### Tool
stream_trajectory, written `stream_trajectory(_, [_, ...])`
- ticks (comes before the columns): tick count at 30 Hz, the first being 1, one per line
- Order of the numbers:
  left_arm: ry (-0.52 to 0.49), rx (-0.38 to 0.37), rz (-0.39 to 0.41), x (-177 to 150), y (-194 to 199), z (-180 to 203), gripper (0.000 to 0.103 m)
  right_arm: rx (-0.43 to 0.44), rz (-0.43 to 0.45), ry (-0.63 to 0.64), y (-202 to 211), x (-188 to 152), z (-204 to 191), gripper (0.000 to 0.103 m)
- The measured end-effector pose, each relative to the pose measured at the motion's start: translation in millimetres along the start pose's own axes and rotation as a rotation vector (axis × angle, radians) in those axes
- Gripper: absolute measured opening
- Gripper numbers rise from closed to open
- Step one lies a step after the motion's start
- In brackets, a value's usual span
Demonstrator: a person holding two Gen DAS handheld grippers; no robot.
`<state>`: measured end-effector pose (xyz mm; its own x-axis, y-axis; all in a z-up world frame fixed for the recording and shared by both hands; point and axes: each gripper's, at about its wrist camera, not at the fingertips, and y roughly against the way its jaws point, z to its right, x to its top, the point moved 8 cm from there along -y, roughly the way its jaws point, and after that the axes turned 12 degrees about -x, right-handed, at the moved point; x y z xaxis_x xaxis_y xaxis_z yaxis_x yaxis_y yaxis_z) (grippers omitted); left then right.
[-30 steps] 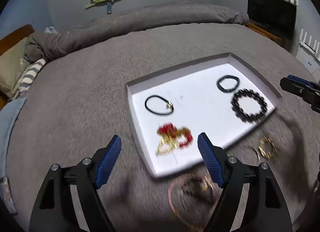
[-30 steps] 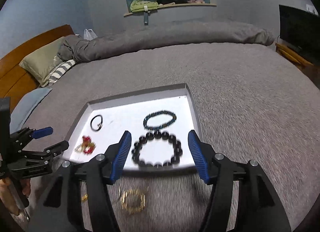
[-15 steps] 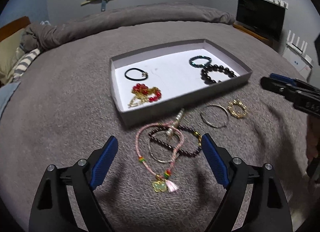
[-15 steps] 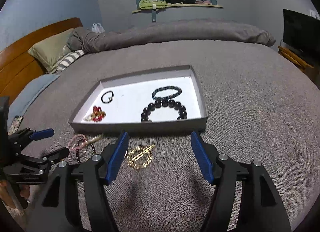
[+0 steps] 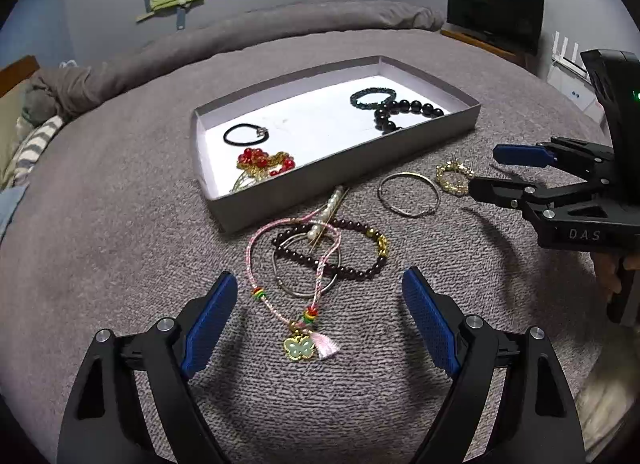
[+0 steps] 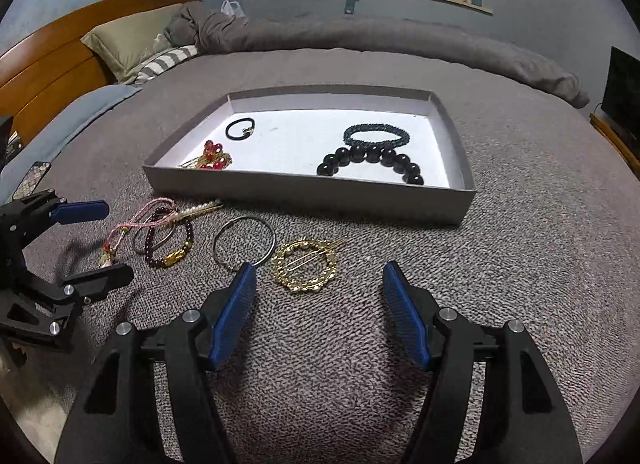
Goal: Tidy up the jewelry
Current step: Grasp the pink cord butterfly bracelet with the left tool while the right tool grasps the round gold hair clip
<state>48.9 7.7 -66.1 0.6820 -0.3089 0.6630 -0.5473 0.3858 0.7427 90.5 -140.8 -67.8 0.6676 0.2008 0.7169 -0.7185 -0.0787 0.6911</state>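
A grey shallow box (image 5: 352,162) (image 6: 304,188) lies on the bed and holds a black hair tie (image 5: 245,134), a red and gold piece (image 5: 264,162), a dark teal bracelet (image 6: 376,135) and a black bead bracelet (image 6: 370,160). In front of the box lie a pink cord with a butterfly charm (image 5: 298,346), a brown bead bracelet (image 5: 360,256), a pearl pin (image 5: 326,214), a silver hoop (image 6: 244,244) and a gold round clip (image 6: 306,266). My left gripper (image 5: 320,316) is open just short of the charm. My right gripper (image 6: 316,308) is open just short of the gold clip.
The grey bedspread (image 6: 520,224) covers the bed. Pillows (image 6: 128,44) and a wooden headboard (image 6: 52,64) are at the left in the right wrist view. A black TV (image 5: 494,8) stands beyond the bed's right side. A phone (image 6: 30,180) lies near the left gripper.
Both grippers have pulled back from over the box and dropped low toward the bed, so the loose pieces in front of the box now lie just ahead of the fingers. Both stayed open.
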Motion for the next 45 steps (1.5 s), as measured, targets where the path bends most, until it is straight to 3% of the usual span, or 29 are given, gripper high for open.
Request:
stream_trajectory(10, [0.031,-0.048,-0.001,-5.8,4.7,-5.7,0.081,0.001,0.006,0.054,-1.1,-4.2,-10.3,0.066])
stream_trajectory(12, [0.031,-0.05,-0.013,-7.0,2.4,-6.2,0.062,0.0,0.009,0.056,-0.9,-4.0,-10.1,0.066])
stream_trajectory(19, [0.046,-0.055,-0.01,-5.8,2.1,-8.2,0.054,-0.001,0.006,0.058,-4.0,-5.0,-11.7,0.065])
stream_trajectory(25, [0.037,-0.045,-0.021,-6.5,-3.5,-9.7,0.036,-0.004,0.013,0.046,-7.6,-4.0,-10.9,0.064])
stream_trajectory(28, [0.037,-0.041,-0.018,-5.9,-4.6,-11.7,0.026,-0.003,0.02,0.043,-9.9,-2.1,-12.2,0.056])
stream_trajectory(31, [0.04,-0.042,-0.018,-6.0,-5.0,-13.4,0.012,-0.012,0.02,0.043,-15.1,-1.5,-11.9,0.054])
stream_trajectory(36, [0.024,-0.033,-0.025,-7.5,-6.4,-11.9,0.007,-0.003,0.018,0.019,-19.6,0.4,-8.4,0.052])
stream_trajectory(39, [0.02,-0.034,-0.029,-8.0,-7.7,-11.1,0.007,0.01,0.015,0.025,-21.3,0.6,-9.1,0.042])
stream_trajectory(45, [0.022,-0.036,-0.023,-7.1,-5.8,-11.4,0.007,0.004,0.023,0.019,-17.1,1.5,-7.8,0.041])
